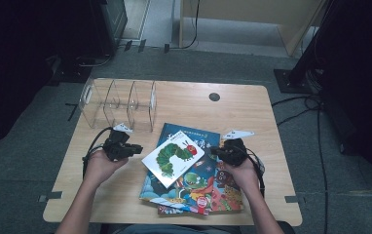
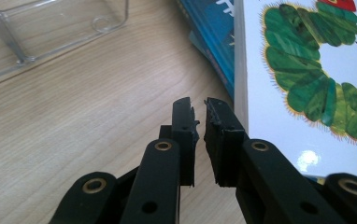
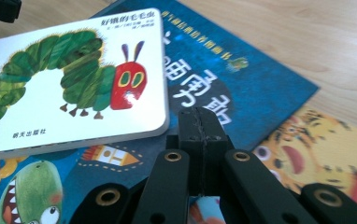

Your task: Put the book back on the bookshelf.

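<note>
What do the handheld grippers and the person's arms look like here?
Both are black two-jaw grippers. The left gripper and right gripper each carry a pale grey three-cornered plate on top and trail a black cable. Close up, the jaws are matte black linkage bars with brass-coloured pivot bushings and blocky black pads with worn edges. The forearms are bare, with no sleeves visible.

Each hand carries a black two-jaw gripper: left gripper (image 1: pixel 136 149), right gripper (image 1: pixel 215 150). A pale three-cornered plate sits on top of each body, behind the fingers. A black cable trails rearward from each unit, looping beside the wrist. The forearms are bare; no sleeves are visible. In the gripper views, each jaw is a black linkage of flat bars joined by brass-coloured rivets, with small plain holes below them. The finger pads (image 2: pixel 184 122) are matte black blocks with worn, chipped edges at the tips.
</note>
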